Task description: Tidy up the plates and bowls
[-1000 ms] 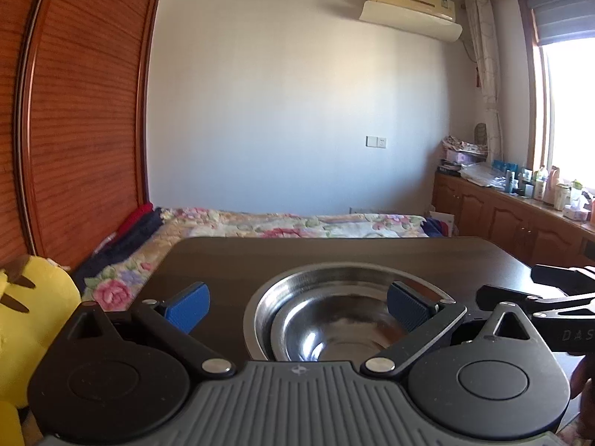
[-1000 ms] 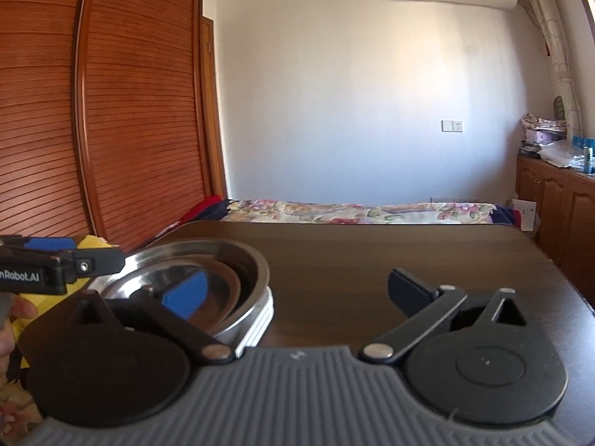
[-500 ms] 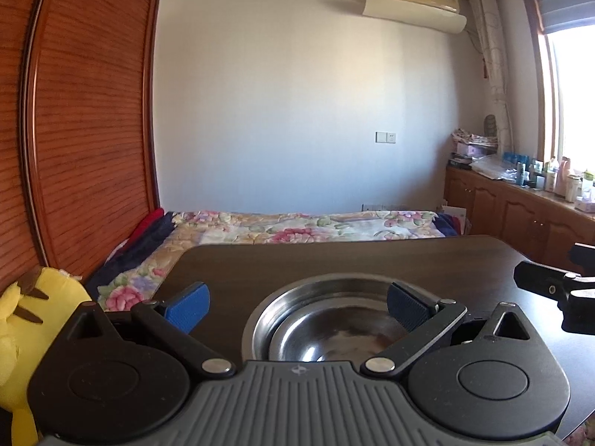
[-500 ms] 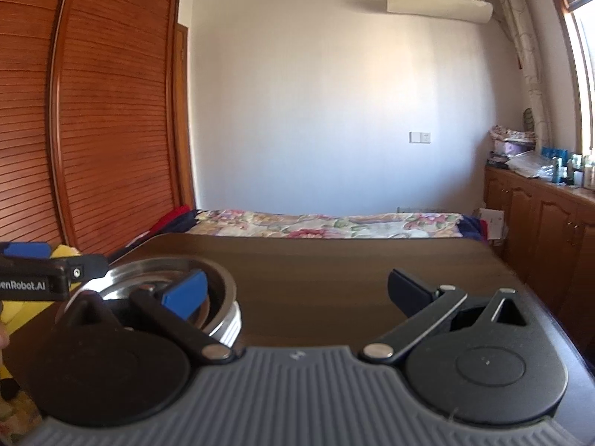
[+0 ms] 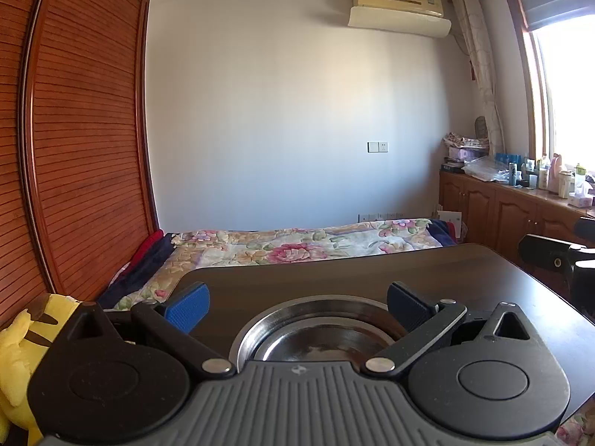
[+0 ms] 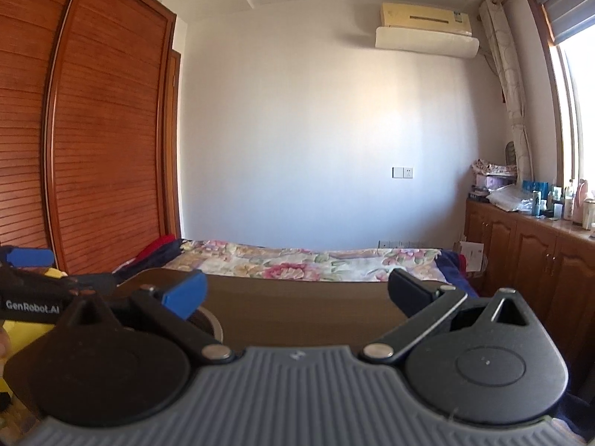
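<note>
A stack of steel bowls and plates sits on the dark wooden table, nested one in another. My left gripper is open and empty, its blue-padded fingers spread above the stack without touching it. In the right wrist view only a sliver of the stack's rim shows behind the left finger. My right gripper is open and empty, to the right of the stack above bare table. The left gripper's body shows at the left edge of the right wrist view.
A bed with a floral quilt lies beyond the table's far edge. A wooden slatted wardrobe stands at left. A yellow plush toy sits left of the table. Wooden cabinets with bottles line the right wall.
Both grippers have risen and tilted up, so the stack has dropped lower in both views and is nearly hidden in the right wrist view. Both stay open.
</note>
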`<state>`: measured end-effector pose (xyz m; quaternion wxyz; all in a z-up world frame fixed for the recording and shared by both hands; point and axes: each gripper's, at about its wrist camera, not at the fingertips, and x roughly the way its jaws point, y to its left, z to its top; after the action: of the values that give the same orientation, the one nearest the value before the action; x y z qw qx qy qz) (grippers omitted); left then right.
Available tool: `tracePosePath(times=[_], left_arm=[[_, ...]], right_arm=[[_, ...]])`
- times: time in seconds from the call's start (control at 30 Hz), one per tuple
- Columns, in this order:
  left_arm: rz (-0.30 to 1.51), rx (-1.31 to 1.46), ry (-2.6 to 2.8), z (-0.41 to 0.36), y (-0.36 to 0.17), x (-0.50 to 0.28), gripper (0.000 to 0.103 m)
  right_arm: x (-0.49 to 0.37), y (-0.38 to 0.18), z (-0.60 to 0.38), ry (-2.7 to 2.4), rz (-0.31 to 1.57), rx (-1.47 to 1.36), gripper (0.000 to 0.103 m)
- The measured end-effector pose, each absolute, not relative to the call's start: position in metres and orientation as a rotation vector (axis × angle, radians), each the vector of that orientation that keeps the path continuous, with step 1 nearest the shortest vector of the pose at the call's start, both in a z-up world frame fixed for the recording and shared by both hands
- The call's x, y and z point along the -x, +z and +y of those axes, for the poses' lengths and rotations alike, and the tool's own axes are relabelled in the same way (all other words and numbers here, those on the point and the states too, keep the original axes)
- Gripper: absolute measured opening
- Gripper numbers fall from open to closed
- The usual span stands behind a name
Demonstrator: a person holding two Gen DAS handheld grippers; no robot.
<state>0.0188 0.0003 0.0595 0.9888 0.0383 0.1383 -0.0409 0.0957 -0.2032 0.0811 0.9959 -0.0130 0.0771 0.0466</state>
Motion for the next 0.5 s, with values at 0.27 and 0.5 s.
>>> tracePosePath(times=[0.27, 0.5], left_arm=[[0.279, -0.073, -0.07, -0.002, 0.052, -0.006, 0.103], [0.299, -0.072, -0.051, 0.002, 0.04, -0.005, 0.103]], right_arm=[[-0.089, 0.077, -0.214, 0.076, 0.165, 0.028, 0.103], [-0.089, 0.068, -0.217, 0.059, 0.192, 0.034, 0.103]])
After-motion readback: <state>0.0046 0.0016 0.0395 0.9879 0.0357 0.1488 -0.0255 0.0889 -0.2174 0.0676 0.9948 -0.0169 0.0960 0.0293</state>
